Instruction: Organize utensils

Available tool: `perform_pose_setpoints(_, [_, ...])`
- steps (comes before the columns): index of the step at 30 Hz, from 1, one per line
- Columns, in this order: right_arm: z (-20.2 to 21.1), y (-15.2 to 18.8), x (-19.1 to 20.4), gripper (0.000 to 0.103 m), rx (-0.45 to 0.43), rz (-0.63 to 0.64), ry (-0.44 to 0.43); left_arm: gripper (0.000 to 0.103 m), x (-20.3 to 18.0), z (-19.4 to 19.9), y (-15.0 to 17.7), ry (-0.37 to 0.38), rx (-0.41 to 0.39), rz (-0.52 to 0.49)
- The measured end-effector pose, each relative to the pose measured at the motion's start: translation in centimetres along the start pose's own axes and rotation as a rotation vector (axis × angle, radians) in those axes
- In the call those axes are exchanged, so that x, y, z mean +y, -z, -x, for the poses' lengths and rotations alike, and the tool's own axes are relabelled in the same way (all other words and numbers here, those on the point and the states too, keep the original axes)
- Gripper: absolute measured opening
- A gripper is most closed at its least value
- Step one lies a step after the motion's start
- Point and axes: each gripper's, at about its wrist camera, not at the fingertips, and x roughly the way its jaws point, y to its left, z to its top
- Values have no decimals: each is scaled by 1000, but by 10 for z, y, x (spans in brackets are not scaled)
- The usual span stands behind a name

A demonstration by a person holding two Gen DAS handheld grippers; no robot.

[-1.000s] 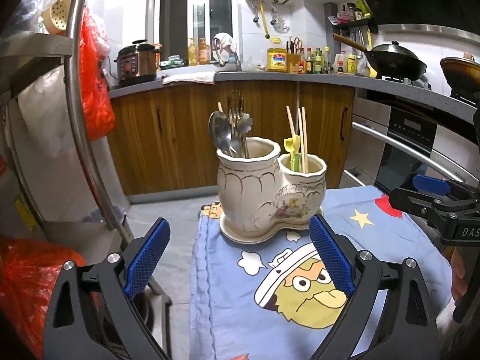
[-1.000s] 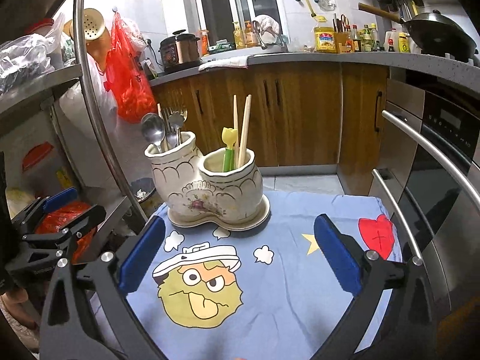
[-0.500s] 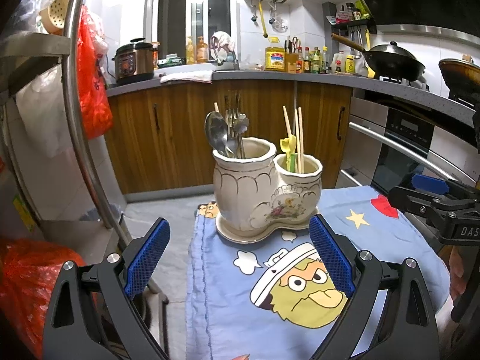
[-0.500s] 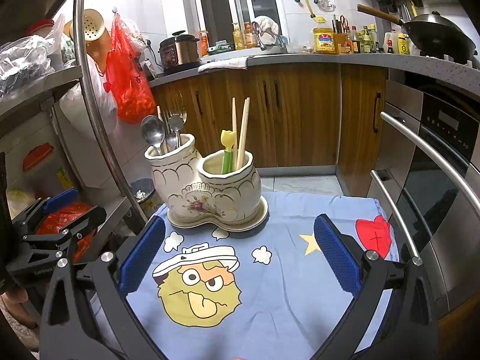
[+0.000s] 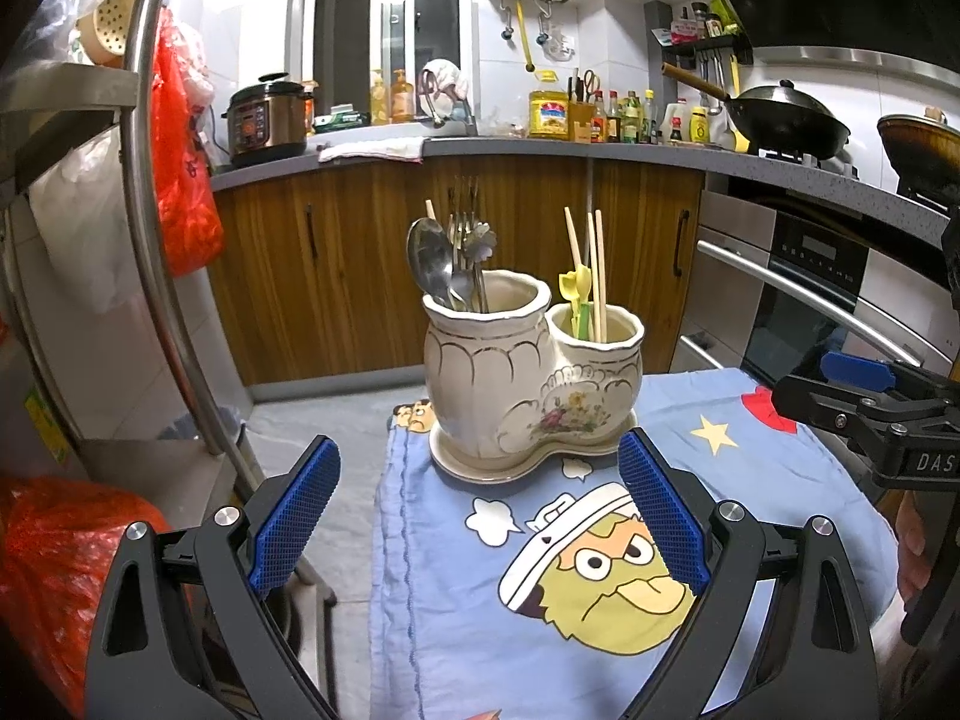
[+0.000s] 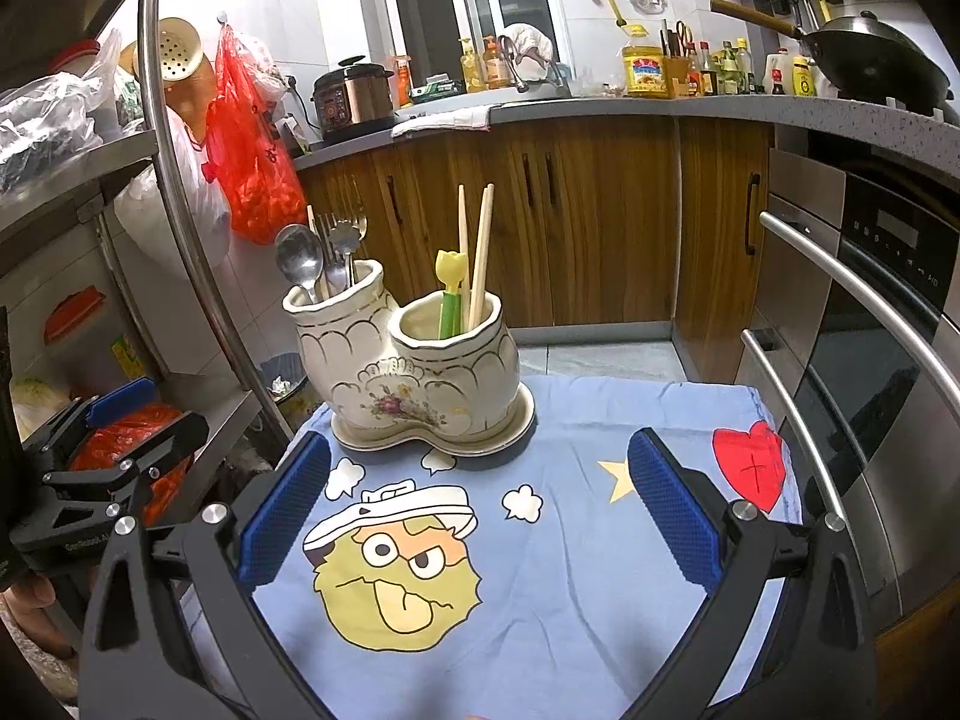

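Note:
A cream two-cup ceramic holder (image 5: 528, 384) (image 6: 408, 372) stands on its saucer at the far end of a blue cartoon cloth (image 5: 540, 600) (image 6: 540, 540). The taller cup holds a metal spoon (image 5: 429, 264) (image 6: 299, 261) and forks (image 5: 465, 240) (image 6: 342, 240). The shorter cup holds wooden chopsticks (image 5: 591, 270) (image 6: 474, 252) and a yellow-green utensil (image 5: 573, 300) (image 6: 450, 288). My left gripper (image 5: 480, 510) is open and empty, short of the holder. My right gripper (image 6: 480, 510) is open and empty over the cloth; it also shows in the left wrist view (image 5: 864, 402).
A steel rack post (image 5: 174, 240) (image 6: 198, 210) with red bags (image 5: 180, 150) stands left of the table. An oven with bar handles (image 6: 840, 312) is on the right. Wooden cabinets (image 5: 360, 252) and a crowded counter lie behind. The left gripper shows at the left of the right wrist view (image 6: 114, 450).
Both grippers have drifted slightly, so the holder sits a little further left and higher in the left wrist view. Both stay open and empty.

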Motion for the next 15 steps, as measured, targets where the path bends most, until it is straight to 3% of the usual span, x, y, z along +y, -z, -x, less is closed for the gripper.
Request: perform_pose_setpoints(15, [-2,1,2,98,6,4,0,93,1,0,-1,0,1,1])
